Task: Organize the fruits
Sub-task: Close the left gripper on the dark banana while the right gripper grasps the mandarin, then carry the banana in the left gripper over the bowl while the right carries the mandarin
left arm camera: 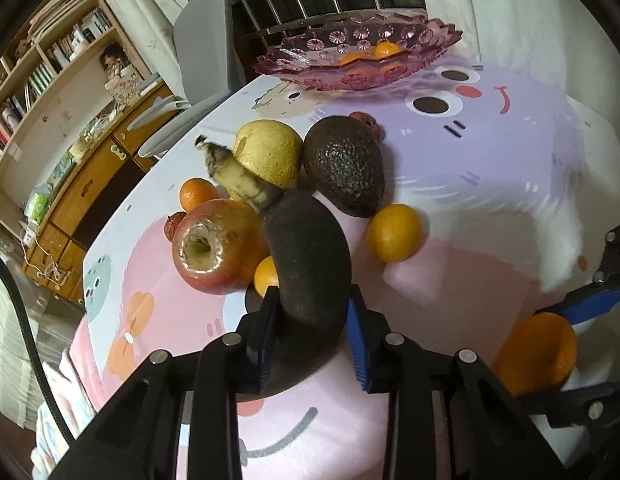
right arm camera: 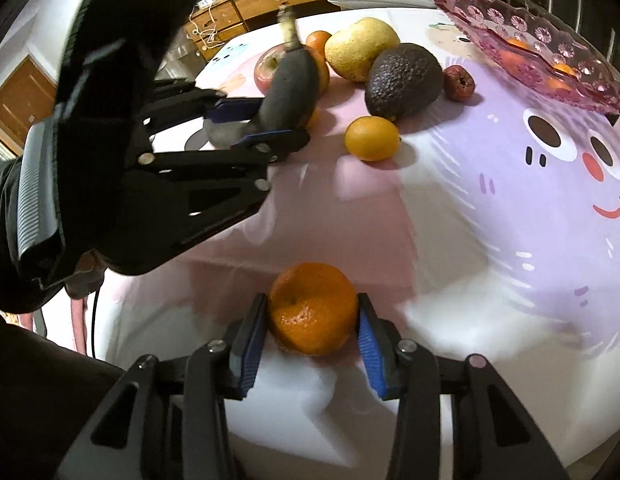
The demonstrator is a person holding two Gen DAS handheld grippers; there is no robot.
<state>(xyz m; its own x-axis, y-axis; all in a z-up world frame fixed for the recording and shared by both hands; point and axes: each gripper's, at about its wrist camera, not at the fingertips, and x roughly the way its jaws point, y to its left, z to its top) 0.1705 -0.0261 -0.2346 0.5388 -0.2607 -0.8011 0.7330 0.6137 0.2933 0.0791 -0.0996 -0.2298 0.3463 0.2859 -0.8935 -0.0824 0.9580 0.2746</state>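
Note:
My left gripper [left arm camera: 312,332] is shut on a blackened banana [left arm camera: 306,264] and holds it above the table; the right wrist view shows it too [right arm camera: 288,88]. My right gripper [right arm camera: 312,328] is shut on an orange mandarin [right arm camera: 312,308], also seen at the lower right of the left wrist view [left arm camera: 536,352]. On the table lie a red apple [left arm camera: 214,248], a yellow pear [left arm camera: 270,152], a dark avocado [left arm camera: 344,168], a small orange [left arm camera: 394,232] and more small oranges. A pink glass bowl [left arm camera: 358,56] at the far edge holds oranges.
The table wears a pink and purple cartoon cloth [left arm camera: 490,152]. A small red dried fruit [right arm camera: 459,82] lies by the avocado, another [left arm camera: 170,224] by the apple. A grey chair [left arm camera: 206,36], white plates and wooden cabinets [left arm camera: 78,200] stand beyond the left edge.

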